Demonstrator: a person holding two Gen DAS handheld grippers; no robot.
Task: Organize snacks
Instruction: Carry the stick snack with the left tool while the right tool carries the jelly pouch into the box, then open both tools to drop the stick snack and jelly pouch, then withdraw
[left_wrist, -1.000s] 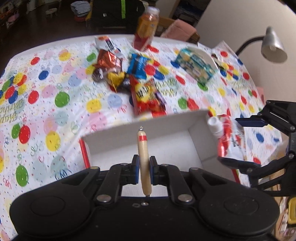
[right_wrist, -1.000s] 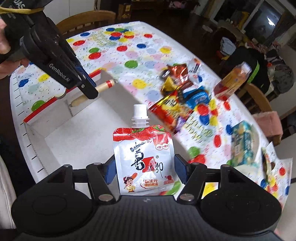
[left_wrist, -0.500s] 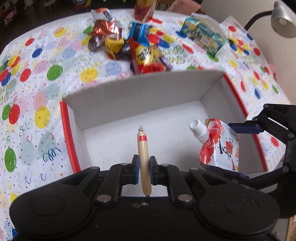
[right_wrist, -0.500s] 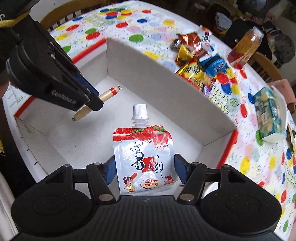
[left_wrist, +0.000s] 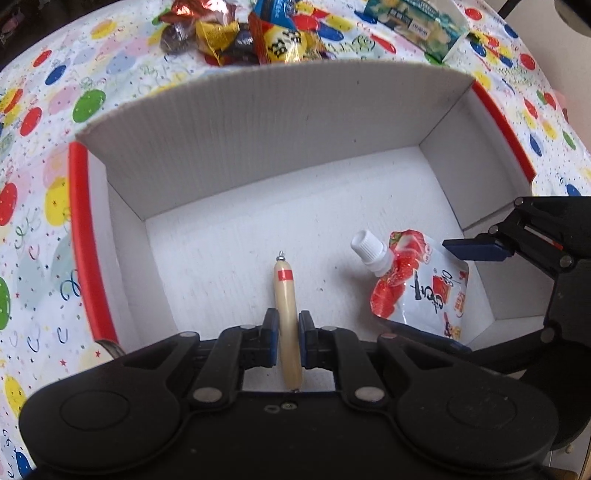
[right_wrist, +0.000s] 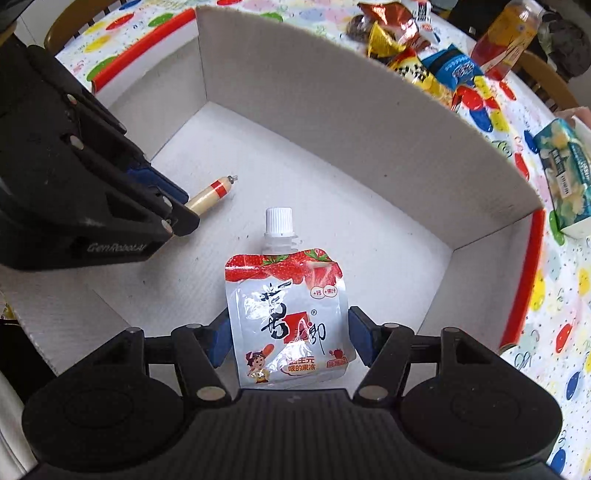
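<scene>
Pinching narrow, left fingers (left_wrist: 287, 341) hold sausage (left_wrist: 285, 314) — right fingers (right_wrist: 288, 341), wider, clasp pouch (right_wrist: 288, 314).

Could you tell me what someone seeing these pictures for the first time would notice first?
Probably the strawberry jelly pouch with its white cap, clamped in the right gripper low inside the white cardboard box. Beside it, the left gripper grips a thin sausage stick, and bright snack packets crowd the balloon-print tablecloth behind the box.
</scene>
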